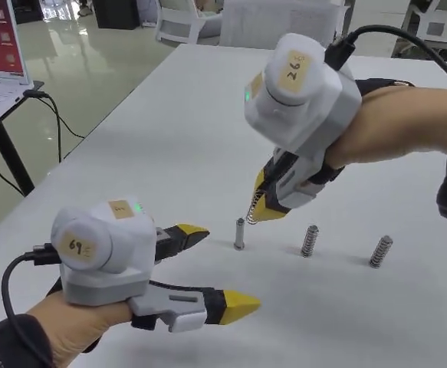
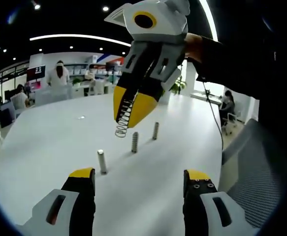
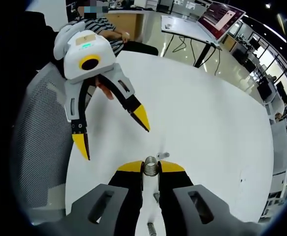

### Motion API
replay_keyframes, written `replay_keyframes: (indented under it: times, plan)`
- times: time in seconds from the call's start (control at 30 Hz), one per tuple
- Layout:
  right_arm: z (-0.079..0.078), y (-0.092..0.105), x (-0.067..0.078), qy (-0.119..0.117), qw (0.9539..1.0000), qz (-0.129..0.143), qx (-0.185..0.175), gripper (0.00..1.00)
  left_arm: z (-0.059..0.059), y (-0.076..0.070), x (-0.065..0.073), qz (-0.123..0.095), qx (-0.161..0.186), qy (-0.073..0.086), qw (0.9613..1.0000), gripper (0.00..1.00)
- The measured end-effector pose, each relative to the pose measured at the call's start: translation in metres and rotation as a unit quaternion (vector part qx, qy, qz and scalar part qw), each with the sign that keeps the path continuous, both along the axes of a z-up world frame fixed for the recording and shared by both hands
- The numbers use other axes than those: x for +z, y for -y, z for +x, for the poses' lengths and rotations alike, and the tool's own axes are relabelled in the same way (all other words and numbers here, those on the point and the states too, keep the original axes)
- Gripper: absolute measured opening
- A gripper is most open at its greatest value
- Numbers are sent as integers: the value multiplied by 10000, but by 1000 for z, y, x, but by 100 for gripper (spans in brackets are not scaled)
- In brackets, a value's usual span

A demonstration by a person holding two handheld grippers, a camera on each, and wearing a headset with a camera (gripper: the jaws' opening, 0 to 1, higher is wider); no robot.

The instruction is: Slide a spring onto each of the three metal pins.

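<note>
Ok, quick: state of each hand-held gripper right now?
Left hand-held gripper: open, empty.
Right hand-held gripper: shut on a spring.

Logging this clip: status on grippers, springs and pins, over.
Right gripper shut on spring, near bare pin, not yet on. Left gripper open, holding nothing. The other two pins already sprung. Nothing in the way.

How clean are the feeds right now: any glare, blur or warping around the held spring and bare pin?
Head view: soft even light, faint shadows, spring and bare pin sharp. Left gripper view: fisheye curves the table edge, ceiling lights flare at top, spring crisp. Right gripper view: spring end-on close to the lens; heavy warping toward the edges.
</note>
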State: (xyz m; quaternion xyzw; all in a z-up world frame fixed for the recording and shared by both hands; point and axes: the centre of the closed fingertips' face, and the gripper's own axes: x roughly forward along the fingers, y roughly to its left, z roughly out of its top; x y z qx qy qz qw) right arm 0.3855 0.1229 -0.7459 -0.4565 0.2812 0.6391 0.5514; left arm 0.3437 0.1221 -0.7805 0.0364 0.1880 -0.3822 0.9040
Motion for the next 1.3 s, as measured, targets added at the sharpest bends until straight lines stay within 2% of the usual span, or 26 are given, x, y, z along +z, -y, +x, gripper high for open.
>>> replay_keyframes:
  times: [0.4,0.8,1.3]
  plan:
    - [19,-12,-13,-56,9999,-139,-28,8,0,-1,-2,-2,5,-21,10000,68]
    - [23,-13,-28,-75,9995,-282,-75,8,-2,-1,-3,-8,-3,-44,10000,68]
    - [24,-17,-37,-145,9993,-311,-127,8,-3,0,-4,-21,-35,-72,10000,67]
